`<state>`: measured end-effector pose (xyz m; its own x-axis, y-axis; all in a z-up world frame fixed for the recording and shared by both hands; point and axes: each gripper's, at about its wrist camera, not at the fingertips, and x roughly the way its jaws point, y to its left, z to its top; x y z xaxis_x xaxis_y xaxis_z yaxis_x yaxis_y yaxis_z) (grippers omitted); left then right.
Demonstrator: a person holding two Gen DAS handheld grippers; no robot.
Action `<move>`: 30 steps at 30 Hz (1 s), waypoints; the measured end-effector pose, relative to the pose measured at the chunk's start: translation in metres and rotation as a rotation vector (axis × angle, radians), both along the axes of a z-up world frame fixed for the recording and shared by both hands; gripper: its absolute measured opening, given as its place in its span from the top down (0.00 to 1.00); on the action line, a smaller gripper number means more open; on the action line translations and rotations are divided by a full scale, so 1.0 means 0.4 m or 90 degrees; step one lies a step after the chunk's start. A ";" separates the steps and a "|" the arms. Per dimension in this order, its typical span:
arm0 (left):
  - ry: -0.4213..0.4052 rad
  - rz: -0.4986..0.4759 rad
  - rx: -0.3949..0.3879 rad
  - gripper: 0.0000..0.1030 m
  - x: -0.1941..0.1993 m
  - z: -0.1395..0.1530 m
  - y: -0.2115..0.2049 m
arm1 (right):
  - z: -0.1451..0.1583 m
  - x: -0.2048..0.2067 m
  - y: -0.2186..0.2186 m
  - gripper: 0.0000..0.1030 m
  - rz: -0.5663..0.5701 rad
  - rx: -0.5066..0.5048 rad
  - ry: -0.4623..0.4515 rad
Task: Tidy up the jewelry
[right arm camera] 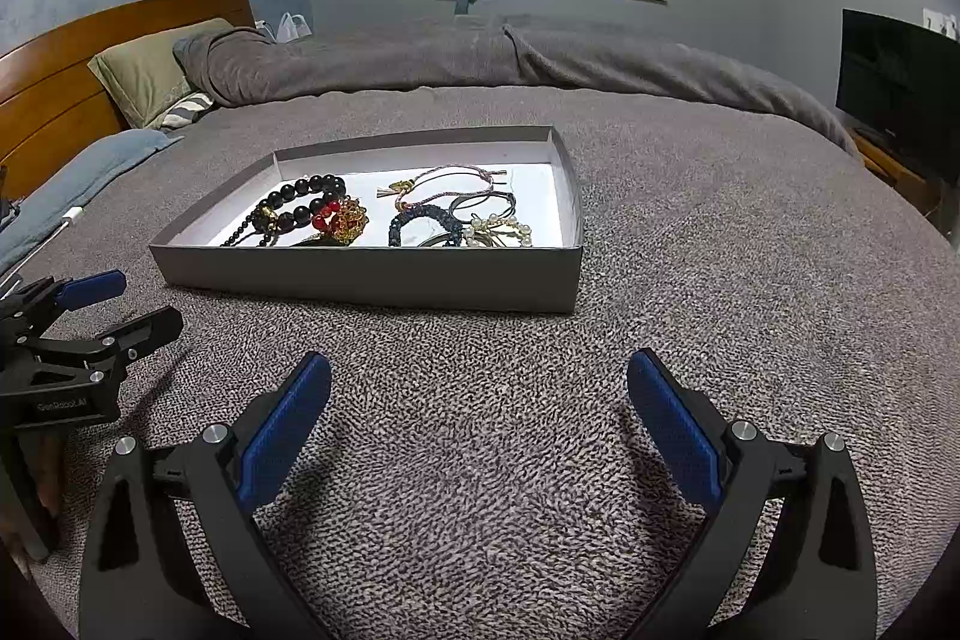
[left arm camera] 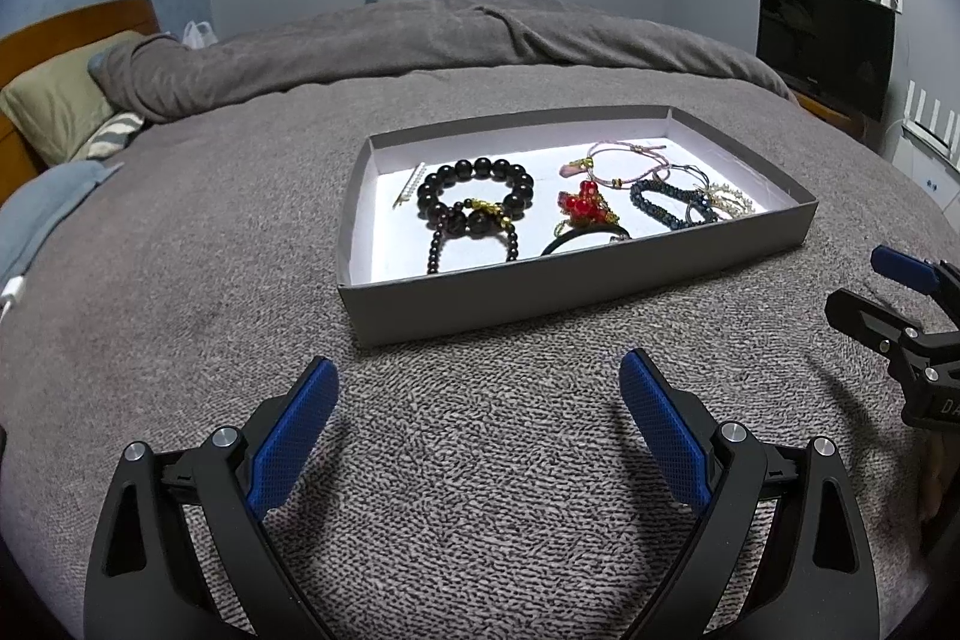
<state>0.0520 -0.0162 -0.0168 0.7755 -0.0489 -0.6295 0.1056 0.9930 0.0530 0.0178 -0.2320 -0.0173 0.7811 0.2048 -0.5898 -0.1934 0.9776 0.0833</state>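
A shallow grey tray [left arm camera: 558, 292] with a white floor sits on the grey blanket [left arm camera: 480, 460] of a bed, and all the jewelry lies inside it; at the left end is a bracelet of large black beads [left arm camera: 474, 187], with a thin white hairpin [left arm camera: 410, 184] just beside it toward the far wall; a string of smaller dark beads [left arm camera: 471, 238] with a gold charm overlaps the near side of the large bracelet; near the middle sits a red and gold ornament [left arm camera: 585, 205], with a black hair tie [left arm camera: 585, 238] showing against the near wall; toward the right end lie a pink cord bracelet [left arm camera: 624, 157], a dark blue beaded bracelet [left arm camera: 666, 202] and a small pearl piece [left arm camera: 729, 202], the last three close together and partly overlapping.

The left tongs [left arm camera: 477, 388] hover over the blanket on the near side of the tray, spread wide with nothing between them; the right tongs [right arm camera: 479, 388] hover likewise, also spread wide and holding nothing; each shows at the edge of the other's view, the right one off the tray's right end.

Beyond the tray the blanket is bunched in a long ridge; a green pillow [left arm camera: 57, 100] leans against a wooden headboard [left arm camera: 78, 16]; a dark television [left arm camera: 822, 46] stands at the right.
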 end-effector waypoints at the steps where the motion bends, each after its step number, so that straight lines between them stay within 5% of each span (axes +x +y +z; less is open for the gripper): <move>1: 0.000 0.000 0.000 0.08 0.000 0.000 0.000 | 0.000 -0.001 0.000 0.05 0.000 0.000 0.000; 25: -0.003 0.002 -0.005 0.08 -0.001 0.005 0.003 | 0.000 0.004 -0.002 0.05 -0.006 -0.001 0.007; 30: -0.021 0.018 0.002 0.08 -0.008 0.041 0.039 | 0.018 0.007 -0.077 0.05 -0.047 0.062 0.024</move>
<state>0.0487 -0.0007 -0.0005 0.7970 -0.0249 -0.6035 0.0757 0.9954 0.0589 0.0205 -0.2629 -0.0101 0.7738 0.2060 -0.5990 -0.1168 0.9758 0.1847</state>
